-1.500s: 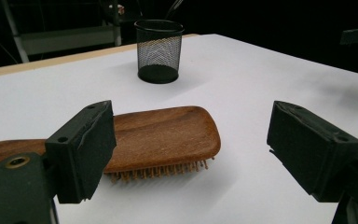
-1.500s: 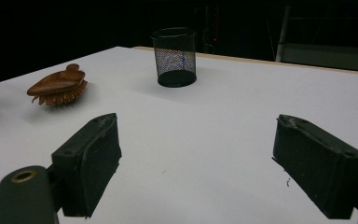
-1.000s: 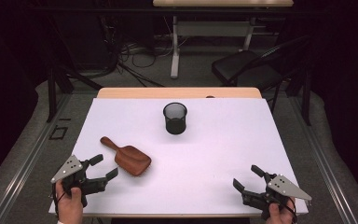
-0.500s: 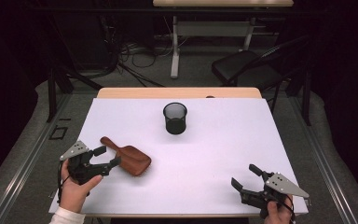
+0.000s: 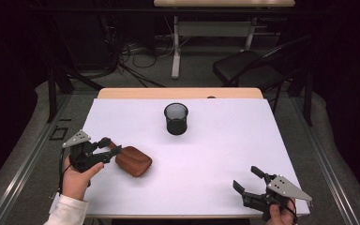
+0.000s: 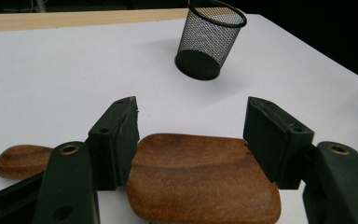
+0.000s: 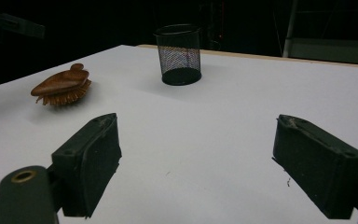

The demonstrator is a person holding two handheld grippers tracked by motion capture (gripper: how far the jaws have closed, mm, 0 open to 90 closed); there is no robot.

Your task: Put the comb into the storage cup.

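Now: one wooden brush between closing left claw; one mesh cup; right claw spread.

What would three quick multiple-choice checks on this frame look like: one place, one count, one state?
1. Where is the wooden brush on the white table?
A. near the person's left gripper
B. inside the cup
C. at the far right corner

2. How many black mesh pen cups stand on the table?
A. one
B. two
C. three

3. How do the left gripper's jaws stand at the brush?
A. clamped on the handle
B. straddling the brush head, a gap showing at the right jaw
C. shut, with nothing between them

Answers:
1 A, the high view shows the brush right at the left gripper.
2 A, a single cup stands mid-table toward the far edge.
3 B, the left gripper view shows the jaws, which have just been closing, either side of the head.
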